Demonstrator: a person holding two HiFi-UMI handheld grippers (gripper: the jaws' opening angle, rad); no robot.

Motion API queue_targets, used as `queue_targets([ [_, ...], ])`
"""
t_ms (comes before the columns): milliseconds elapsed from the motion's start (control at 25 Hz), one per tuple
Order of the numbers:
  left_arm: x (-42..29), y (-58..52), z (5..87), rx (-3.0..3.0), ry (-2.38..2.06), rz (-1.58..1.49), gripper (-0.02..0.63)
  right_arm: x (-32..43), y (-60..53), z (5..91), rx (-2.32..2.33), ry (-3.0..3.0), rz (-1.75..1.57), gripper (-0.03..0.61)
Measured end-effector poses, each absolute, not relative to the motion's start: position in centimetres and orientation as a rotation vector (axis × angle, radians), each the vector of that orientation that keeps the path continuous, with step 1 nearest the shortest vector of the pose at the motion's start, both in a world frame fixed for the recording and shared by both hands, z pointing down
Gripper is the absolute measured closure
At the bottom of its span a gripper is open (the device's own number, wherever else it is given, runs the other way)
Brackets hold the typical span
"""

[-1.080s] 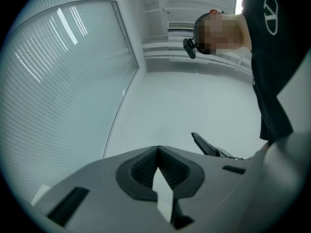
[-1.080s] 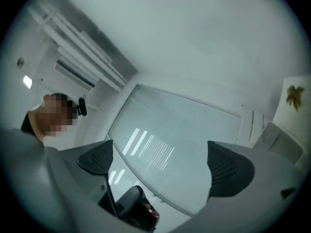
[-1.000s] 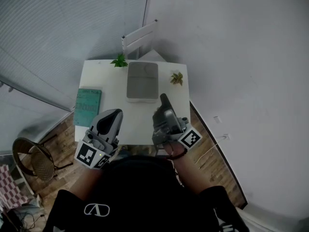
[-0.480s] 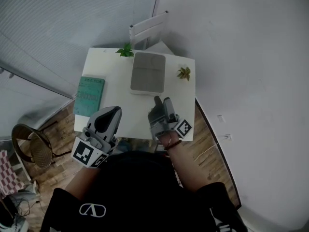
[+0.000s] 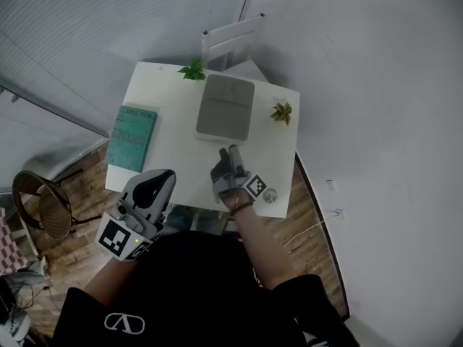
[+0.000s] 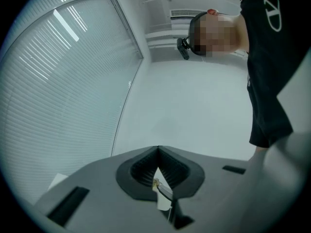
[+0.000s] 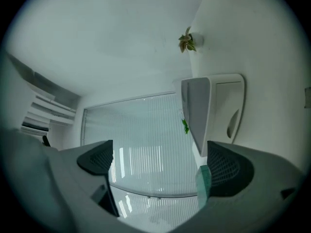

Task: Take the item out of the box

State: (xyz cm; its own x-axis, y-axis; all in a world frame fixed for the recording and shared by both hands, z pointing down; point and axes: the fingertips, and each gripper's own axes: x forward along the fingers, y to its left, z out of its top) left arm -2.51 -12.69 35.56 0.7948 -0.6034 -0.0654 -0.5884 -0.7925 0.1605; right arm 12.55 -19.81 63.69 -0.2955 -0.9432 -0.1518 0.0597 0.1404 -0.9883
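**Q:** Head view, then: how many things do you count on the white table (image 5: 173,161)?

**A:** Four. One grey box (image 5: 225,108) at the far middle with its lid down, so the item inside doesn't show. One teal book (image 5: 132,137) lies left of it. Two small plants: a green plant (image 5: 193,70) at the far edge and a paler plant (image 5: 281,112) at the right.

**Q:** And your two grippers?

**A:** Your left gripper (image 5: 160,179) is at the near edge, jaws pressed together on nothing. Your right gripper (image 5: 230,154) is just near of the box, jaws spread and empty.
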Motion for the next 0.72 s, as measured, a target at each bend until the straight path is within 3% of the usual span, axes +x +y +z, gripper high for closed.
queue_targets([
  [720, -4.2, -10.6, 38.8, 2.795, -1.014, -0.036, 0.609, 12.9, -23.7, 71.7, -0.935, 1.350, -1.364, -0.006],
])
